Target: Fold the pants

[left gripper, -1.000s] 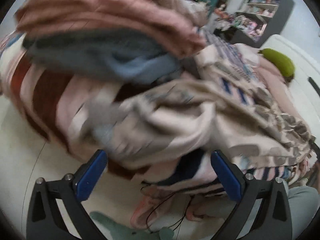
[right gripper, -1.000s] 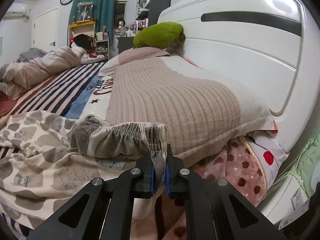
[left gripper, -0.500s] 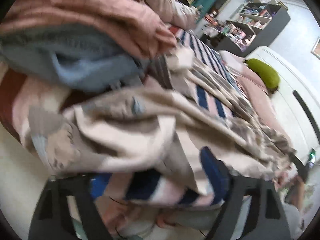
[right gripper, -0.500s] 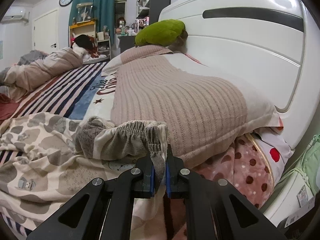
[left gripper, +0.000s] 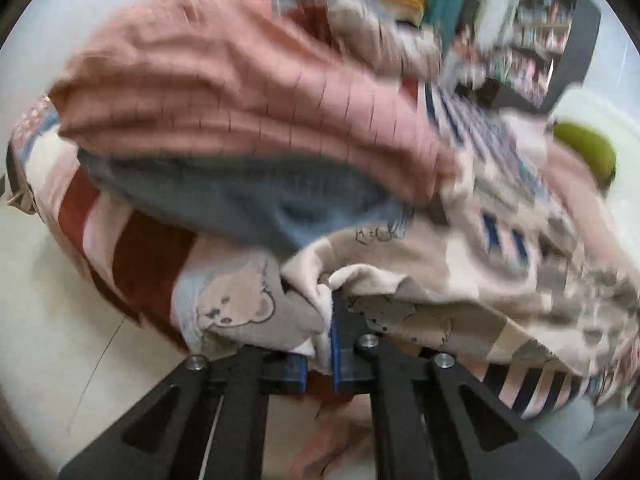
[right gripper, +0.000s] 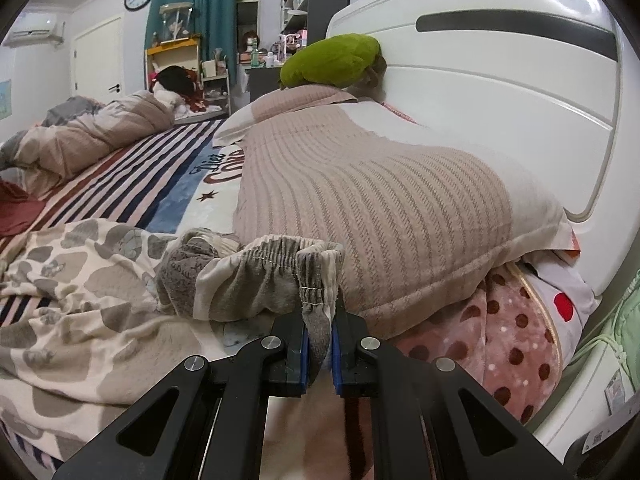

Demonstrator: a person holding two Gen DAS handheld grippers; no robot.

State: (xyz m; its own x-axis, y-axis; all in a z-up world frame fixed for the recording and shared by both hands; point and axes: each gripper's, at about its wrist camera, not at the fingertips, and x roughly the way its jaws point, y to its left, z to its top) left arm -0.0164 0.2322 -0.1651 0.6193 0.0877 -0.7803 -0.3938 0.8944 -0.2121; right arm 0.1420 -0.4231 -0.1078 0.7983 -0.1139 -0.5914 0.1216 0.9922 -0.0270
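both ends of the bear-print pants pinched, ready to be drawn out

the pants (right gripper: 100,280) lie spread across the near edge of the striped bed sheet (right gripper: 132,196), a soft cream cloth printed with grey patches and little bears. the right gripper (right gripper: 320,344) has its jaws pressed narrow on the gathered elastic waistband (right gripper: 280,264), which sits just beside the ribbed pink pillow (right gripper: 380,208) at the white headboard (right gripper: 500,92). a fold of the band stands up between the blue pads.

at the other end, the left gripper (left gripper: 320,340) is closing its jaws on a bunched hem of the same bear-print cloth; in the left wrist view, which is blurred, fabric fills the narrow gap between the pads. that end hangs over the side of the bed, below a heap of pink ribbed cloth (left gripper: 240,92) and a blue garment (left gripper: 248,196).

judging by the deep wrinkles and the way it droops, the cloth looks light, limp and thin, with no stiffness to hold a shape. it would likely sag in the middle when lifted, so it seems to want tension between the two grips. the waistband is the firmest place to hold, thick and puckered. the hem is thinner and could slip from a shallow pinch, or only one layer may be caught. the heap above may drag on the cloth.
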